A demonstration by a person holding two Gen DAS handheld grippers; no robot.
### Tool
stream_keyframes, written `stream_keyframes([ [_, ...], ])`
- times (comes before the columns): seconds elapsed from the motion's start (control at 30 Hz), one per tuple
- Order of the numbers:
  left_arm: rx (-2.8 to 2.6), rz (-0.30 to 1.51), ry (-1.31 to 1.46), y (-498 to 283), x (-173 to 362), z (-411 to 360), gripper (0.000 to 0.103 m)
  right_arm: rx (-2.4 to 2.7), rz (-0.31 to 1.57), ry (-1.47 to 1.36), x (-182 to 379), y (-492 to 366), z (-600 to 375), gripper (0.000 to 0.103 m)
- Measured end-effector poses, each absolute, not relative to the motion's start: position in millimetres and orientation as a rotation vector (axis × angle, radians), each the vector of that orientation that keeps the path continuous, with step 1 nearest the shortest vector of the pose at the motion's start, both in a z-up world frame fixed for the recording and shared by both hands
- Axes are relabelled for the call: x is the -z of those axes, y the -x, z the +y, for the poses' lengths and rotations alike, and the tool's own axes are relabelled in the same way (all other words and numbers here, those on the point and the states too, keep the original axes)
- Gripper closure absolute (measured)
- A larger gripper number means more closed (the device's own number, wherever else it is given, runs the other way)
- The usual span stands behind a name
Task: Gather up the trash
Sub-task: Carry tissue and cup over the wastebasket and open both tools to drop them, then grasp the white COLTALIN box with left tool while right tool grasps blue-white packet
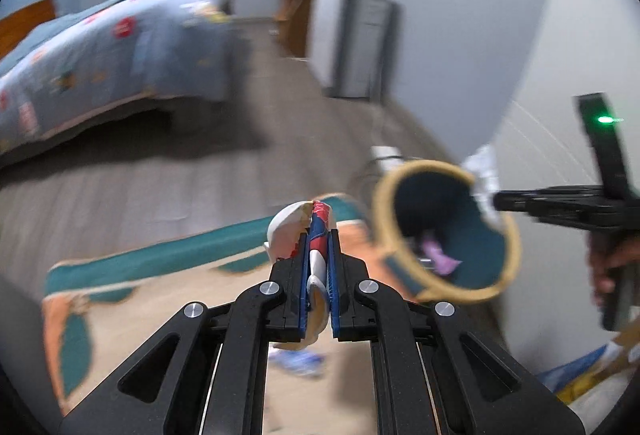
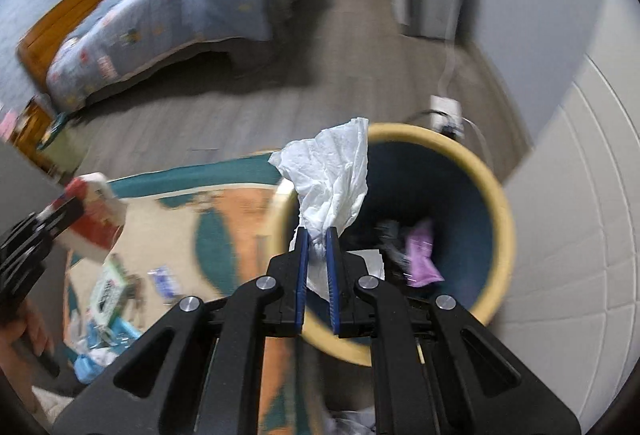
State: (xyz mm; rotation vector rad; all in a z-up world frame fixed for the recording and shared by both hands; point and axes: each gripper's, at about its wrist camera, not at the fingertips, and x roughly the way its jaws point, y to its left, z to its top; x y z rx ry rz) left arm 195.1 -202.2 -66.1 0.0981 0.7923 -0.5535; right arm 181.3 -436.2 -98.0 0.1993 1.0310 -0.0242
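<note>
My left gripper (image 1: 319,235) is shut on a crumpled red, white and blue paper cup (image 1: 296,231), held above the rug to the left of the bin. The bin (image 1: 444,231) is round with a tan rim and dark teal inside, with purple trash in it. My right gripper (image 2: 319,233) is shut on a white tissue (image 2: 334,179), held over the near left rim of the bin (image 2: 500,219). In the right wrist view the left gripper (image 2: 60,215) and its cup (image 2: 96,219) show at the left. The right gripper's body (image 1: 560,203) shows at the right in the left wrist view.
A rug (image 2: 232,219) in teal, orange and cream lies under the bin. Several wrappers and a small box (image 2: 110,287) lie on it at the left. A bed (image 2: 180,11) stands behind. A grey cabinet (image 1: 352,35) and white wall (image 2: 568,195) are on the right.
</note>
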Motion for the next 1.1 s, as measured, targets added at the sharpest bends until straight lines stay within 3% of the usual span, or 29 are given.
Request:
stream_keyframes([
  [0.37, 0.735, 0.855, -0.220, -210, 104, -334, 0.091, 0.083, 1.022, -0.314, 123, -178, -474, 0.093],
  [0.47, 0.741, 0.839, -0.239, -214, 108, -349, 0.085, 0.100, 1.008, -0.336, 123, -179, -481, 0.092],
  [0.5, 0.745, 0.836, -0.221, -215, 107, -350, 0.077, 0.102, 1.006, -0.349, 123, -180, -483, 0.091],
  [0.6, 0.731, 0.824, -0.196, -216, 106, -349, 0.050, 0.099, 1.005, -0.384, 127, -180, -485, 0.078],
  [0.67, 0.729, 0.817, -0.200, -215, 105, -345, 0.048, 0.107, 1.006, -0.381, 128, -180, -485, 0.077],
  [0.77, 0.711, 0.812, -0.186, -215, 102, -335, 0.038, 0.117, 0.996, -0.391, 127, -180, -486, 0.057],
  [0.87, 0.679, 0.806, -0.177, -214, 97, -320, 0.029, 0.119, 0.988, -0.398, 123, -178, -483, 0.046],
  [0.93, 0.647, 0.792, -0.183, -213, 92, -308, 0.018, 0.115, 0.985, -0.388, 122, -178, -480, 0.035],
  [1.0, 0.620, 0.777, -0.179, -210, 87, -294, 0.010, 0.115, 0.978, -0.382, 119, -178, -476, 0.017],
  [1.1, 0.566, 0.769, -0.184, -206, 78, -264, 0.008, 0.117, 0.957, -0.379, 111, -178, -468, 0.007],
])
